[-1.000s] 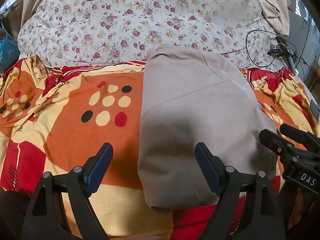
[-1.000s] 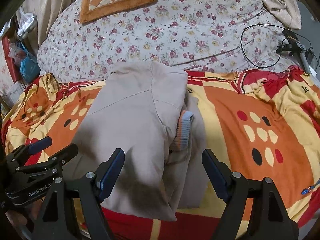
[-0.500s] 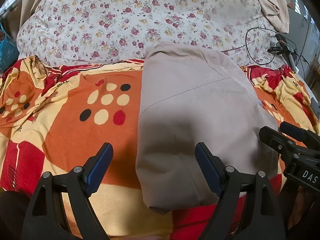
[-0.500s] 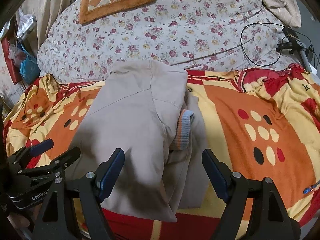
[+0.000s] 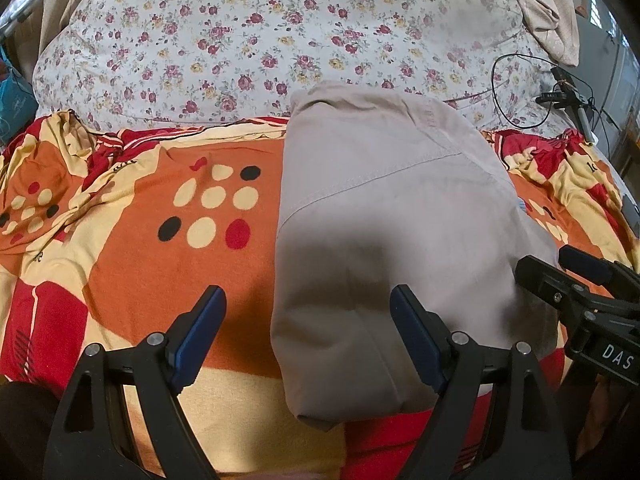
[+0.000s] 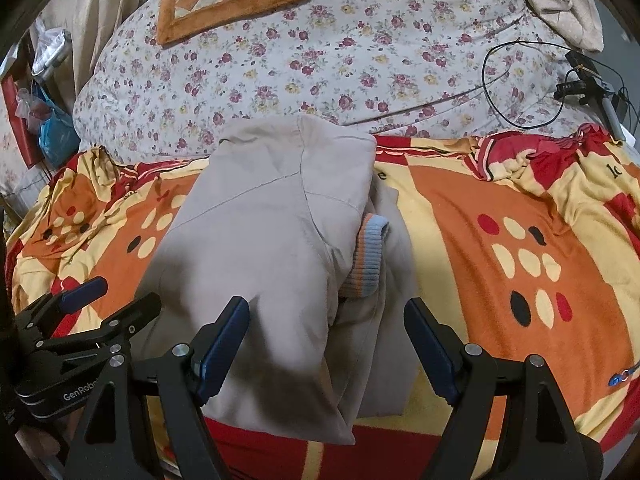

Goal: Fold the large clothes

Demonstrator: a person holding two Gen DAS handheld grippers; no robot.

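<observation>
Across the middle of both views a beige jacket (image 5: 384, 240) lies folded into a long narrow bundle on the orange, red and yellow bedspread (image 5: 132, 264), its far end reaching the flowered quilt (image 5: 248, 48) at the top of the frame. It probably lies lengthwise like this so that the near end can be lifted over the far one. In the right wrist view a striped knit cuff (image 6: 366, 258) pokes out of the bundle's right side, so the sleeve looks tucked inward.

Both tools hang above the near end, tilted downward. The left gripper (image 5: 308, 336) has its jaws released and wide, straddling the bundle's left edge without touching cloth. The right gripper (image 6: 326, 344) is likewise spread, empty, over the right half near the cuff. A black cable (image 6: 516, 80) lies at upper right.
</observation>
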